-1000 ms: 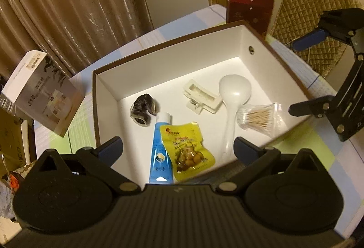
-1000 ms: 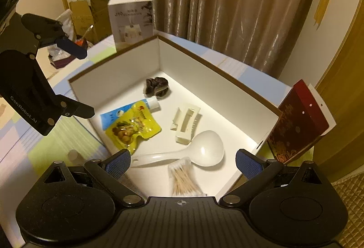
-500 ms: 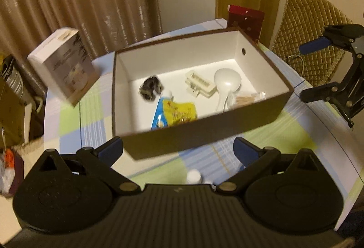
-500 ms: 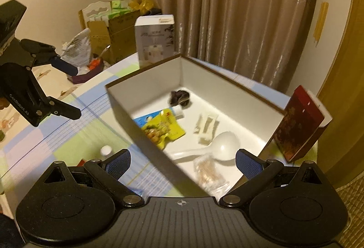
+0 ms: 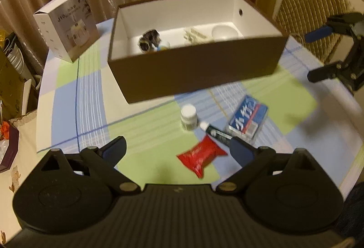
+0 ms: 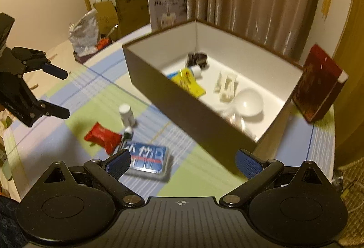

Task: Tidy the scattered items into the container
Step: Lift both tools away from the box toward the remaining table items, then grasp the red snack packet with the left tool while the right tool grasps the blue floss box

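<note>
A brown box [image 5: 195, 72] with a white inside stands on the checked tablecloth. It holds a dark scrunchie [image 5: 149, 39], a white clip [image 5: 195, 36], a white spoon [image 5: 224, 31] and a yellow pouch [image 6: 188, 82]. In front of it lie a small white bottle [image 5: 188, 116], a dark tube [image 5: 218, 132], a red packet [image 5: 202, 155] and a blue tissue pack [image 5: 249, 117]. My left gripper [image 5: 177, 149] hovers above the red packet; its jaws are wide and closing, with nothing gripped. My right gripper [image 6: 184, 162] hangs open over the tissue pack [image 6: 147, 157], holding nothing.
A white product box [image 5: 68, 25] stands at the table's back left. A dark red box [image 6: 316, 86] leans against the brown box's far end. A quilted chair [image 5: 311, 9] is beyond the table, and cardboard boxes and bags [image 6: 109, 11] are stacked to its left.
Both grippers have drawn back from above the box and sunk lower. The box now sits farther off, and the loose items in front of it have come into view.
</note>
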`<state>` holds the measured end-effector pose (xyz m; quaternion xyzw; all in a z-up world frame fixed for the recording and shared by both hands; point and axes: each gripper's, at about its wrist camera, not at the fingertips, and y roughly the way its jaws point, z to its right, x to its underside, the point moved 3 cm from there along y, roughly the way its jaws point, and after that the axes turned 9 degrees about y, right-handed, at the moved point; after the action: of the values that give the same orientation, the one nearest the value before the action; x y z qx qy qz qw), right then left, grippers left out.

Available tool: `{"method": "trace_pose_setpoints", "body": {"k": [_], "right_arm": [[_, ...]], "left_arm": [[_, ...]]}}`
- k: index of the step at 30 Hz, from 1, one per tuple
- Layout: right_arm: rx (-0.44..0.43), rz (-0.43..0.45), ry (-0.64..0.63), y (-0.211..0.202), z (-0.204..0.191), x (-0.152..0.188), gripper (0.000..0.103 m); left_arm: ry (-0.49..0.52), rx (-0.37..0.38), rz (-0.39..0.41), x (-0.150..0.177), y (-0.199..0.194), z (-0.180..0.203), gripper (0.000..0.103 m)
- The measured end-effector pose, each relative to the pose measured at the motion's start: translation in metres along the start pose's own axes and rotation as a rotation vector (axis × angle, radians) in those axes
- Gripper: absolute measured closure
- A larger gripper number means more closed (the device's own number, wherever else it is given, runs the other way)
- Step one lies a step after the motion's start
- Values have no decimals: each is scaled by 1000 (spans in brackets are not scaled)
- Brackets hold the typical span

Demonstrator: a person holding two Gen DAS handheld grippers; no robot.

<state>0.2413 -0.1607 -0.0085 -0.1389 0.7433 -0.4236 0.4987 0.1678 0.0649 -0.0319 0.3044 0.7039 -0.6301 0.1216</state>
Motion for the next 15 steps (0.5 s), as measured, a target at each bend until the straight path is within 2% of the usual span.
{"method": "trace_pose_setpoints", "body": {"k": [8,15], "right_arm": [[-21,-78,22,20,3,28,0],[-38,-125,-10,40,9,40,0]], "left_arm": [[66,57,-54,28,22,23,12],[123,90,-58,28,38,26,18]]}}
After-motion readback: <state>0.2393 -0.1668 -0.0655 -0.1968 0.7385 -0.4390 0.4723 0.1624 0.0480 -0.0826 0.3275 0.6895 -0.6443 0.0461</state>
